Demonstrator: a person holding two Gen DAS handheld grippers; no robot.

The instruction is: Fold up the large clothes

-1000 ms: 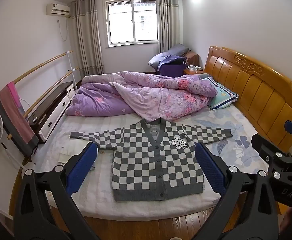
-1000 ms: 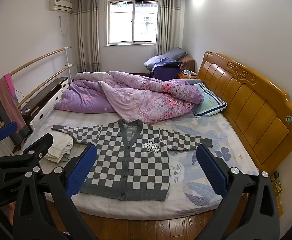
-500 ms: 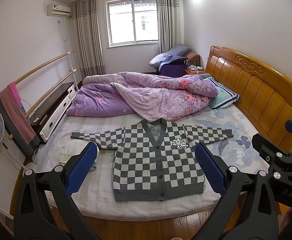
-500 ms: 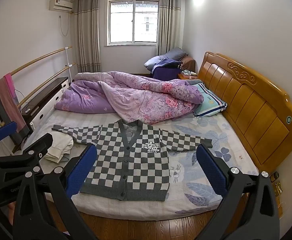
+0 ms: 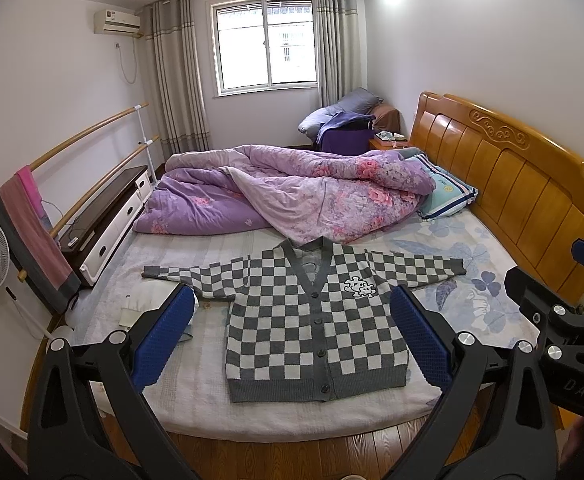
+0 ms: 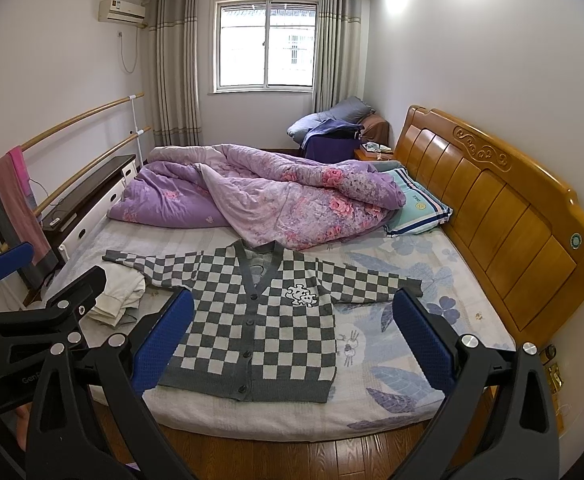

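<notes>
Both sets of jaws are spread wide with nothing between them. The left gripper (image 5: 292, 336) and the right gripper (image 6: 293, 336) hang side by side off the foot of the bed, well back from the fabric, so nothing's been touched yet. Each one pokes into the edge of the other's view, so the person is holding them close together, looking like a lining-up pose before going in.

Framed between the blue pads is the checkered cardigan (image 5: 315, 320). It's laid face up on the bed (image 5: 196, 384), buttoned, hem toward the foot edge, both sleeves stretched straight out sideways. My guess is it's spread flat like that on purpose, since a smooth start makes the folds land clean. The left sleeve (image 6: 148, 266) has its cuff end draped over a small pile of white clothes (image 6: 118, 298), so it isn't fully flat there. That could snag or drag the pile when the sleeve gets pulled in.

Further back, the purple floral quilt (image 5: 292, 196) is bunched at the far half of the bed, and its edge just overlaps the cardigan's collar. Probably shoved there to free up folding room. A striped pillow (image 6: 417, 210) sits against the wooden headboard (image 6: 491, 196).

I'd start with a sleeve cuff each.
</notes>
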